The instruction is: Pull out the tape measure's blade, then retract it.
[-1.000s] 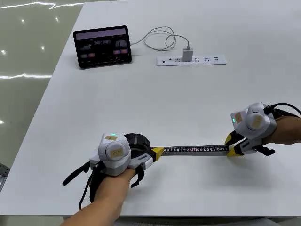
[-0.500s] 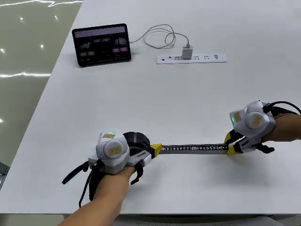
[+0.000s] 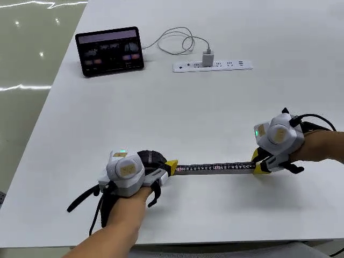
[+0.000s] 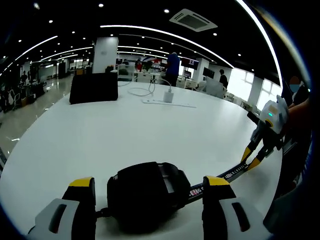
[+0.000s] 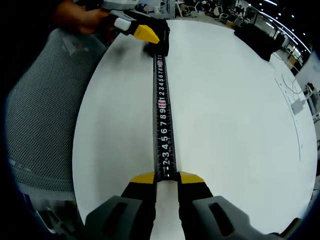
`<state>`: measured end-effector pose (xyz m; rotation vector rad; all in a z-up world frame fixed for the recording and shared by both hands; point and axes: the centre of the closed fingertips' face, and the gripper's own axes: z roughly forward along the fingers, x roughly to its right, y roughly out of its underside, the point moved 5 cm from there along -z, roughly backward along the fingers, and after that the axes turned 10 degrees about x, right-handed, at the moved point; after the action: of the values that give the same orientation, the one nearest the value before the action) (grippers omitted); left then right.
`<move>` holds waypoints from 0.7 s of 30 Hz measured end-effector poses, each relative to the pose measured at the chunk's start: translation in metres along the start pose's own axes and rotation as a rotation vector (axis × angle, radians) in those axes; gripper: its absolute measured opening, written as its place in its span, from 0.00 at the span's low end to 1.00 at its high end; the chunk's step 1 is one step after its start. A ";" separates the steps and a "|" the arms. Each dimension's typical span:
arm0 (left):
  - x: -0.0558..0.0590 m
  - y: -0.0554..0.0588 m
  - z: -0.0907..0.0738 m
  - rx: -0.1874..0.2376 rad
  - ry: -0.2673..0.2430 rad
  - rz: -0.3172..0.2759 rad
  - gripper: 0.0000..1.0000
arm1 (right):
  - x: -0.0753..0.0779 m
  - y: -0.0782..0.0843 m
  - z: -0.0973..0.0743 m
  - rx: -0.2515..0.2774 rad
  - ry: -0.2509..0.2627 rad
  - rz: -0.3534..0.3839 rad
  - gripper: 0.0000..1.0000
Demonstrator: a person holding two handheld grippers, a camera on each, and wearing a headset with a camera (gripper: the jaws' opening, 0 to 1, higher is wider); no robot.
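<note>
Unchanged blade (image 3: pixel 215 167) length — left gripper (image 4: pixel 146 186) clamped on tape measure (image 3: pixel 152 159), right gripper (image 5: pixel 167 177) fingers (image 5: pixel 142 178) pinching blade's tip

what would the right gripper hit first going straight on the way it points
The right gripper, following the blade it grips, would likely meet the tape measure case held in the left gripper.

An open-plan office hall, shown by long ceiling strip lights (image 4: pixel 165 32), a square ceiling air vent (image 4: pixel 192 20), a white pillar (image 4: pixel 106 52), a glossy pale floor (image 3: pixel 27 64) and a broad white worktable (image 3: pixel 215 118).
</note>
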<state>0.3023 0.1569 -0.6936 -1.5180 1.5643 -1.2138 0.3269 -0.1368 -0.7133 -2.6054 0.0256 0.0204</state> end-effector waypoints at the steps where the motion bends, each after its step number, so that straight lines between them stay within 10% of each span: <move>1: 0.000 0.000 0.000 -0.001 0.000 0.002 0.83 | 0.000 0.000 0.000 0.000 0.001 0.006 0.12; 21: -0.003 0.005 0.001 -0.053 -0.032 -0.050 0.64 | 0.002 0.001 0.001 0.034 0.016 0.071 0.11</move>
<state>0.3017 0.1588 -0.6985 -1.6112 1.5576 -1.1778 0.3285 -0.1370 -0.7150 -2.5696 0.1232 0.0242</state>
